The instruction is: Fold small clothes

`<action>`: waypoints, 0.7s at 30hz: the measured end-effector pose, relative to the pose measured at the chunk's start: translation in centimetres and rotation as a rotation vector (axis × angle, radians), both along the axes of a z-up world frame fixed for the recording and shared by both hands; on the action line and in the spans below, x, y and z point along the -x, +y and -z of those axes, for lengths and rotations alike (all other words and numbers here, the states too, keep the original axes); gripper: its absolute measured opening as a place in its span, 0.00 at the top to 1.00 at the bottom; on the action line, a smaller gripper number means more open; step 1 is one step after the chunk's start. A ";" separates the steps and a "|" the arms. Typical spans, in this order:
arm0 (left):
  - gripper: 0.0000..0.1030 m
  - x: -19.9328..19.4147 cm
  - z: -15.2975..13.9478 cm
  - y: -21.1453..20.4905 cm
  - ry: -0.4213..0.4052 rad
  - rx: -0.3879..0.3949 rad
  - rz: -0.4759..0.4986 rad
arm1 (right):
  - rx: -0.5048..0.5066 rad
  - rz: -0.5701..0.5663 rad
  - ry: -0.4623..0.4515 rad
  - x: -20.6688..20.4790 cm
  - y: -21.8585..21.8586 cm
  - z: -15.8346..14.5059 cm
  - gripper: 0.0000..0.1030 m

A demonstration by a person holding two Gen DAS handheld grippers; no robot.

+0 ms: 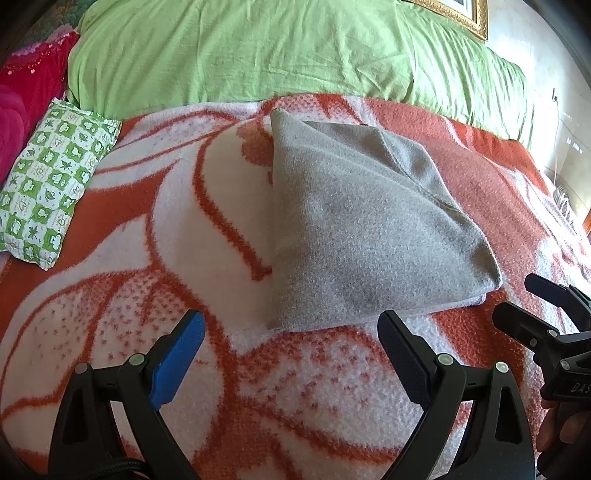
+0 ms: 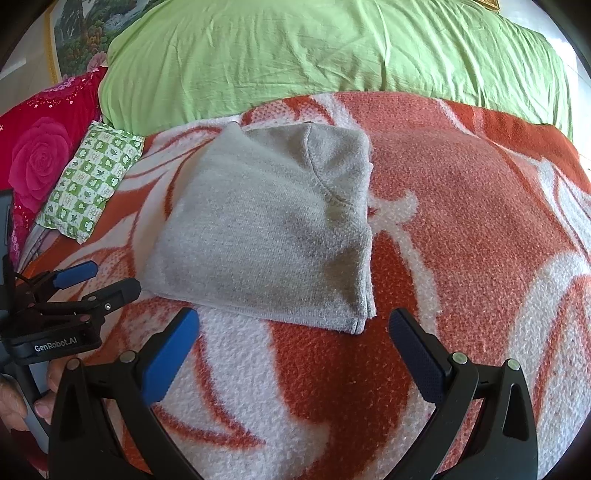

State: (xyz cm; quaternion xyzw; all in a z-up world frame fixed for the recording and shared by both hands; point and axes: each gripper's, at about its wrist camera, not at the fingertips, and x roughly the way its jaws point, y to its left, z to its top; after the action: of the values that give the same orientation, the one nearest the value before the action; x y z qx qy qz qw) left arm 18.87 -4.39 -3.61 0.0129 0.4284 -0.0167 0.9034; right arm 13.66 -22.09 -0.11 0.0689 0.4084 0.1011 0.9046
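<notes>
A grey knit garment (image 1: 362, 221) lies folded into a compact stack on the orange-and-white blanket (image 1: 184, 229). It also shows in the right wrist view (image 2: 273, 225). My left gripper (image 1: 291, 332) is open and empty, just short of the garment's near edge. It appears at the left of the right wrist view (image 2: 99, 278). My right gripper (image 2: 293, 328) is open and empty, just short of the garment's near right corner. It shows at the right edge of the left wrist view (image 1: 517, 299).
A green duvet (image 1: 277, 48) lies bunched across the far side of the bed. A small green-and-white patterned pillow (image 1: 48, 177) and a red floral cushion (image 2: 40, 158) lie at the left. A framed picture (image 1: 461, 14) hangs behind.
</notes>
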 end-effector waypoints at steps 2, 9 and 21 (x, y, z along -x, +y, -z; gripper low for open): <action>0.08 0.0 -0.1 0.0 -0.005 0.001 0.000 | -0.001 0.002 -0.002 0.1 -0.1 -0.1 0.01; 0.08 0.2 -0.3 0.1 -0.006 0.002 -0.016 | -0.007 0.003 0.000 0.0 -0.3 -0.1 0.01; 0.09 -0.6 -0.5 0.3 0.003 0.005 -0.025 | -0.010 0.004 0.003 -0.2 -0.7 -0.2 0.01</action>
State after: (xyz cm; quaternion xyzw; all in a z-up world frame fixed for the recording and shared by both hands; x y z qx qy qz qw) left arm 19.46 -4.13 -3.08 0.0052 0.4300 -0.0064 0.9028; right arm 13.82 -22.81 0.06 0.0742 0.4092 0.1011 0.9038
